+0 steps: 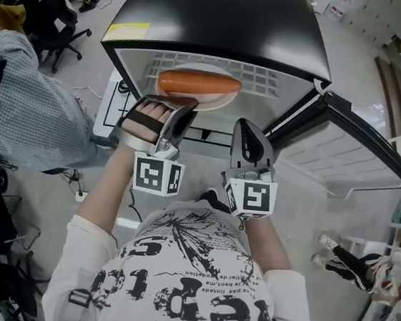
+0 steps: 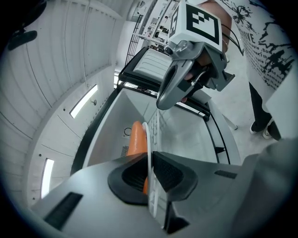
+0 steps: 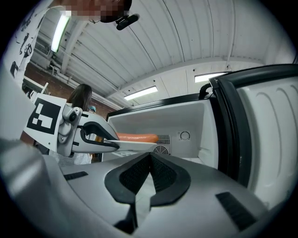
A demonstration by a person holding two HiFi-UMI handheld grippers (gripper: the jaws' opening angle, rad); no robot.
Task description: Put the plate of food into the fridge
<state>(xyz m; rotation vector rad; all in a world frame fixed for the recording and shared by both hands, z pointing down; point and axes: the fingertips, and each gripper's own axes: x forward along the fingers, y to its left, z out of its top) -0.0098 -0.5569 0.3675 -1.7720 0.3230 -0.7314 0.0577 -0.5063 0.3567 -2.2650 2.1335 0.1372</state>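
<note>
A white plate (image 1: 218,103) carries a long orange sausage (image 1: 198,84) and hovers at the mouth of the open black mini fridge (image 1: 224,15), over its wire shelf (image 1: 267,76). My left gripper (image 1: 183,112) is shut on the plate's near rim. In the left gripper view the plate (image 2: 148,139) runs edge-on between the pads of the left gripper (image 2: 150,174), with the sausage (image 2: 136,138) beyond. My right gripper (image 1: 247,129) hangs just right of the plate, shut and empty. The right gripper (image 3: 150,160) looks into the fridge, where the left gripper (image 3: 109,144) holds the plate (image 3: 139,146).
The fridge door (image 1: 360,149) stands swung open at the right, close to my right gripper. A person in a checked shirt (image 1: 26,107) is at the left beside an office chair (image 1: 58,25). Another person's legs (image 1: 344,259) show at the lower right.
</note>
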